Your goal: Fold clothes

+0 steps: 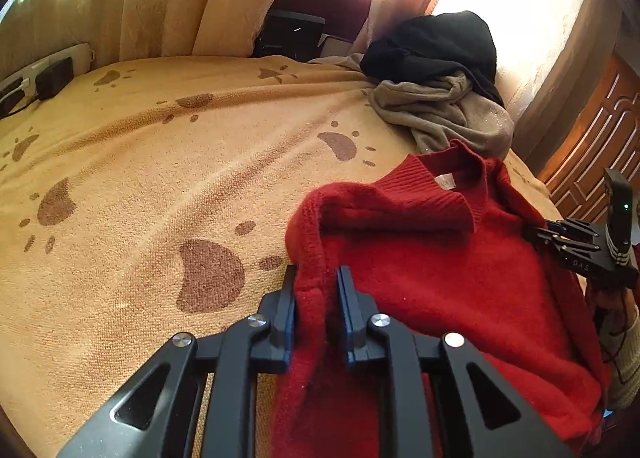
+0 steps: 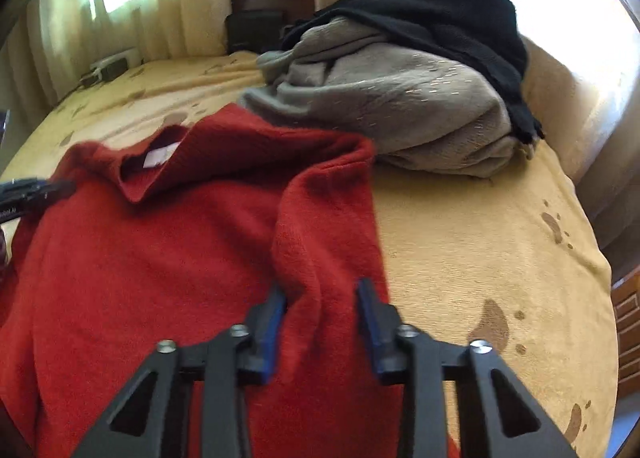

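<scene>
A red knit sweater lies on the bed, collar and white label away from me. My left gripper is shut on the folded left edge of the sweater. The sweater also shows in the right wrist view. My right gripper has its jaws partly apart, with a fold of the sweater's right sleeve between them; the fingers do not clearly press it. The right gripper also appears at the right edge of the left wrist view, and the left gripper at the left edge of the right wrist view.
A tan blanket with brown paw prints covers the bed. A heap of a grey garment and a black garment lies just beyond the sweater. A power strip sits at the far left; curtains and a dark cabinet stand behind.
</scene>
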Demonstrator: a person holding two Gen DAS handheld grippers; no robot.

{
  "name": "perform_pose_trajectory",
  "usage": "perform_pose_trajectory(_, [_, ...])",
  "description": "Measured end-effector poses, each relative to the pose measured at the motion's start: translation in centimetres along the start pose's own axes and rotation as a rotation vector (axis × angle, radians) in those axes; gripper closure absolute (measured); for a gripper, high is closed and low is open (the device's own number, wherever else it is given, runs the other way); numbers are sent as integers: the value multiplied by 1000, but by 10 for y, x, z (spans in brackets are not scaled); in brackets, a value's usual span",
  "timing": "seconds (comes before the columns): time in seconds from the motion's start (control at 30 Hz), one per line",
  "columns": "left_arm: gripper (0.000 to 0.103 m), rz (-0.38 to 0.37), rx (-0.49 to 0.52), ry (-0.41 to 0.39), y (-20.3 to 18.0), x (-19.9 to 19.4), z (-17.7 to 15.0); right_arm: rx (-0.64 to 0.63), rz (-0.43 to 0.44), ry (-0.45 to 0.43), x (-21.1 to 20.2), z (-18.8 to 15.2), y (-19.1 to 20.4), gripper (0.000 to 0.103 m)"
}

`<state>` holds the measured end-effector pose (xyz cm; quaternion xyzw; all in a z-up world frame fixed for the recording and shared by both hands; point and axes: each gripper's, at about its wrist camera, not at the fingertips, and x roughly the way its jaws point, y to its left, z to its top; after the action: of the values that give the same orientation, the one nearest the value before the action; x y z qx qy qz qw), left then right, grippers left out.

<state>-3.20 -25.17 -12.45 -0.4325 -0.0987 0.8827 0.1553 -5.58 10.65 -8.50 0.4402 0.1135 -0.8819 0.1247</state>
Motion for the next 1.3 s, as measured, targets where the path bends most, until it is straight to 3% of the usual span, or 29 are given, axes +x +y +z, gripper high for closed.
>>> perform_pose_trajectory(0.07, [81,-22,-11,0,3,-1,0,59,-3,-24,-7,-1,-14,80])
perform_pose_trajectory(0.17, [70,-60,-5,3,2,-1,0,105,-52,-62,-18,-3,-31,84])
perform_pose_trajectory(0.23, [43,-109,14,7,-1,-1,1,120,-59,-57,-18,-4,-39,84])
perform_pose_trajectory(0.33, [21,-114,80,22,-16,3,2,152,-23,-36,-11,-2,-49,84])
perform_pose_trajectory(0.43, [19,-60,150,41,-31,9,2,152,25,-14,-3,-1,-49,83])
perform_pose_trajectory(0.53, [19,-43,157,52,-32,11,4,146,41,3,6,2,-48,77])
perform_pose_trajectory(0.6, [19,-55,135,50,-28,10,6,158,51,12,11,4,-51,66])
perform_pose_trajectory(0.63, [19,-61,123,48,-25,10,7,164,56,17,13,4,-52,52])
perform_pose_trajectory(0.67, [19,-67,111,46,-23,10,7,173,59,18,15,5,-54,43])
perform_pose_trajectory(0.77, [23,-86,76,40,-16,9,9,193,67,21,18,6,-60,43])
perform_pose_trajectory(0.8, [30,-92,64,38,-14,9,10,192,73,21,19,7,-60,43])
perform_pose_trajectory(0.87, [53,-98,35,35,-7,9,12,183,80,19,20,10,-60,43])
perform_pose_trajectory(0.9, [80,-90,4,34,-1,10,13,175,77,15,20,11,-60,44])
perform_pose_trajectory(0.93, [90,-94,-34,34,7,11,13,166,69,8,20,11,-59,58])
perform_pose_trajectory(0.97, [90,-118,-67,32,14,12,13,160,67,4,19,11,-59,85])
perform_pose_trajectory(1.0, [90,-131,-78,29,16,12,12,157,71,4,20,10,-58,90])
perform_pose_trajectory(1.2, [93,-70,-18,21,-2,10,13,153,35,-62,3,-1,-61,93])
perform_pose_trajectory(1.3, [94,-98,-32,-9,-4,2,14,138,-14,-132,-19,-5,-61,94])
